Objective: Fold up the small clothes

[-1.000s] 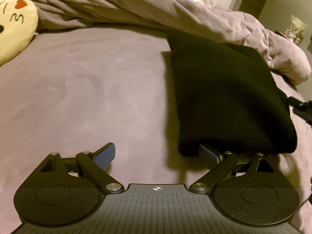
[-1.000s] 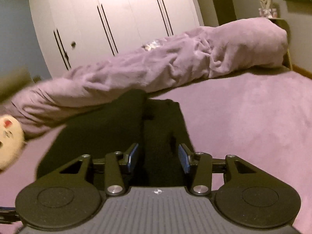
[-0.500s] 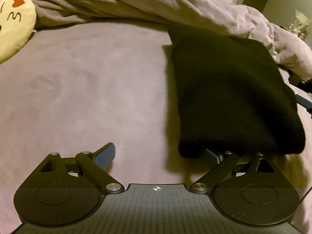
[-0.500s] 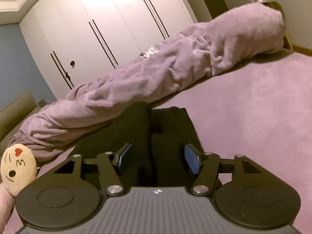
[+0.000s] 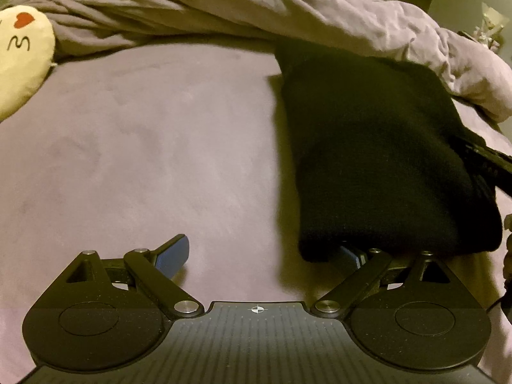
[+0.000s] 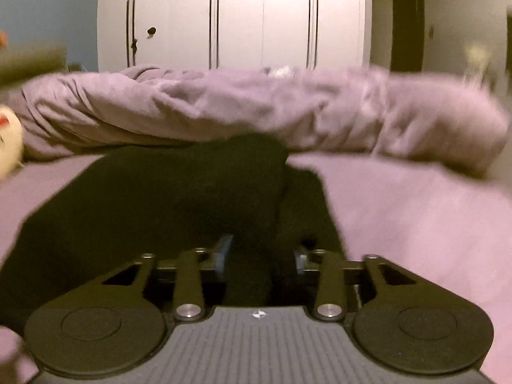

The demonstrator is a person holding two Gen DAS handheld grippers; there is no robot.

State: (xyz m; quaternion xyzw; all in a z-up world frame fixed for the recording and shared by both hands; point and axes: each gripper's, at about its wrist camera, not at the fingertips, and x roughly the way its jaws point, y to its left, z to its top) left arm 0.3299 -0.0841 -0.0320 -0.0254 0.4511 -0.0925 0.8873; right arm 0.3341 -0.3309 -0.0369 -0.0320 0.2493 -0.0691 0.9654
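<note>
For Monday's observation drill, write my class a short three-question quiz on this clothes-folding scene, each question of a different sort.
1. True or false: the left gripper has its jaws wide open.
2. What lies along the far end of the black garment? A) a rumpled blanket B) a laptop C) a basket
3. Fill in: in the left wrist view, the cushion with the red heart sits at the ___ edge.
Key: 1 true; 2 A; 3 left.
</note>
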